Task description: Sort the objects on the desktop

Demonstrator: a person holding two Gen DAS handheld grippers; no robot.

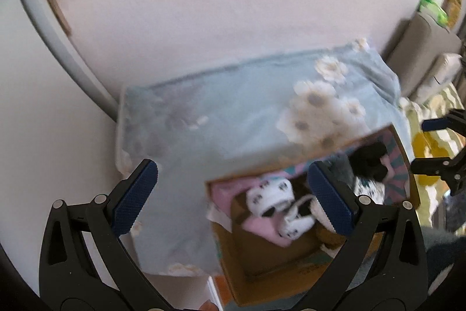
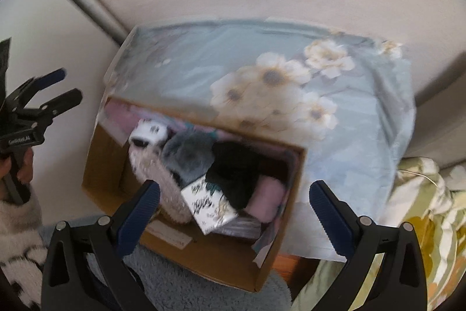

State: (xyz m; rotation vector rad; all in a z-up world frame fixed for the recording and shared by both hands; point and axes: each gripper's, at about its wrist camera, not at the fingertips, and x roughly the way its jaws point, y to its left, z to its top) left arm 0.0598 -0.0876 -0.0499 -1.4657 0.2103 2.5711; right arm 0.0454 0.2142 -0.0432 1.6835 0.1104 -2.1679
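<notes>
**Ana:** Cardboard, brown and open-topped: that box (image 2: 186, 235) is the landmark, sitting against the near edge of a pale blue floral bundle (image 2: 262, 72) wrapped in clear plastic.

**Ben:** And the box is full. Inside it I see a white piece with dark print (image 2: 148, 133) at the far left corner, a grey fluffy item (image 2: 189, 150) beside it, something black (image 2: 236, 168) toward the right, pink fabric (image 2: 268, 194) at the right end, and a white printed packet (image 2: 209, 206) near the front wall. All of it is blurred, so I won't name them closer.

**Ana:** Right gripper (image 2: 234, 204) hangs above the box's front wall, jaws spread wide, nothing between the blue pads.

**Ben:** Left gripper (image 1: 233, 194) is likewise spread and empty, hovering over the box's left side, where the white printed pieces (image 1: 269, 193) lie on pink cloth.

**Ana:** From the right wrist view, that left gripper shows well left of the box, a hand (image 2: 20, 168) in a fuzzy sleeve (image 2: 17, 226) on its handle.

**Ben:** Right of the box, a green-and-yellow patterned cloth (image 2: 422, 223).
</notes>
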